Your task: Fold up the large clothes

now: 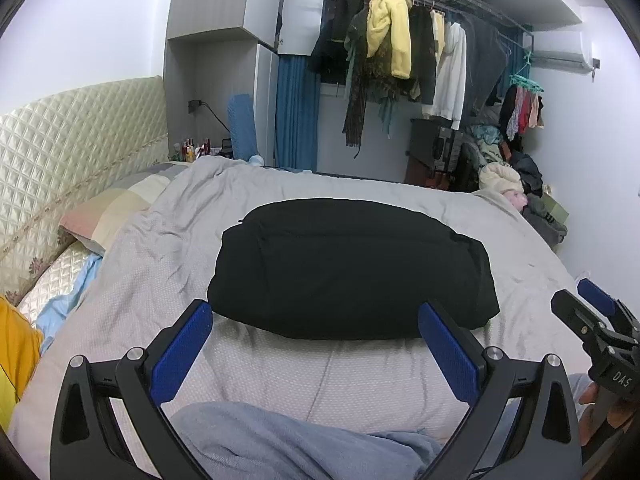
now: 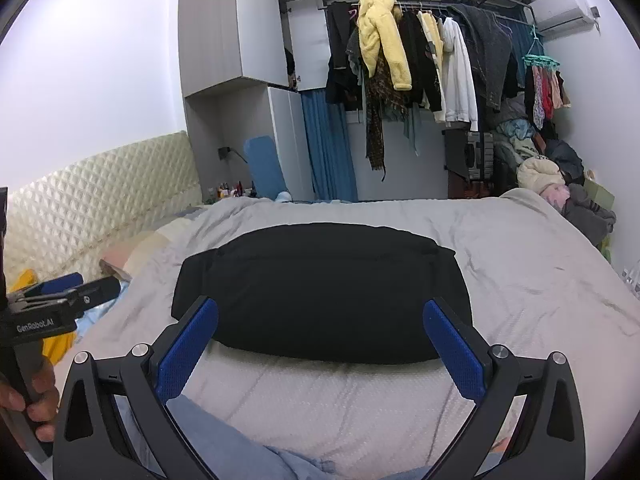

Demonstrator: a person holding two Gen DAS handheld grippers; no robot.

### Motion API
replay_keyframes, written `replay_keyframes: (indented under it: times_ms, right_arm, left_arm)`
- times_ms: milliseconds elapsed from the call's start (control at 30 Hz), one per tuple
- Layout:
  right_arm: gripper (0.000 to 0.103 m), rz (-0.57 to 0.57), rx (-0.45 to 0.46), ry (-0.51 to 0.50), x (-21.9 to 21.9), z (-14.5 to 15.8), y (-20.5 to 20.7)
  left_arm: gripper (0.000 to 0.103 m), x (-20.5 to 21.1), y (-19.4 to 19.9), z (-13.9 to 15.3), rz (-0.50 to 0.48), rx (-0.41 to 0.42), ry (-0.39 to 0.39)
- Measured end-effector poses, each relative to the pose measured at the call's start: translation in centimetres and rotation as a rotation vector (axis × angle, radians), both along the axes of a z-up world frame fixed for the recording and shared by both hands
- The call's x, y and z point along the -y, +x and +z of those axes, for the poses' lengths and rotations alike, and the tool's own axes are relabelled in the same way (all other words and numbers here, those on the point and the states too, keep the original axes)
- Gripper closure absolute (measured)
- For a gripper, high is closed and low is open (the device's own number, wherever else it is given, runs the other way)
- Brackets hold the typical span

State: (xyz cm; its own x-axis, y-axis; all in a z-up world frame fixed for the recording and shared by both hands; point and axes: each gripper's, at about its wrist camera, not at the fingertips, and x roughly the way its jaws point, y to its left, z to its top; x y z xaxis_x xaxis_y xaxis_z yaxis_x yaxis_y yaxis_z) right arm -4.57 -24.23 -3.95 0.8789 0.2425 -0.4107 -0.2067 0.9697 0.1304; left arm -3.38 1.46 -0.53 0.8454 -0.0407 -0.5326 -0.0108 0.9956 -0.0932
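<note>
**Black bundle on the bed, both tools empty**

The black garment (image 1: pixel 352 272) sits in the middle of the bed (image 1: pixel 520 248), on the grey duvet, already looking like a compact folded rectangle with rounded, puffy edges. Both tools hang just short of its near edge, not touching it. The left tool (image 1: pixel 316 338) has its blue pads spread wide with nothing between them, and the right tool (image 2: pixel 320 342) is the same: spread, empty.

My guess on handling: soft, thick fabric, several layers stacked, so it'll be floppy and a bit bulky rather than heavy. It won't hold shape if lifted from one point (the layers would probably slide and unfold). I'd pinch the near edge at its two corners, one tool each, getting all layers inside the pads rather than only the top one. The duvet underneath is wrinkly and just as soft, so there's a risk of grabbing it along with the garment.

There's light blue cloth (image 1: pixel 280 440) right under the tools too.
</note>
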Motion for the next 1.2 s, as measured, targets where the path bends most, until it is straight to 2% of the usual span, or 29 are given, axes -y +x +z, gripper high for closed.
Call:
replay_keyframes:
  times_ms: [1200]
  right_arm:
    - [0.000, -0.009, 0.018, -0.008, 1.2, 0.2, -0.7]
  left_arm:
    - [0.000, 0.8, -0.8, 0.9, -0.019, 0.008, 0.003]
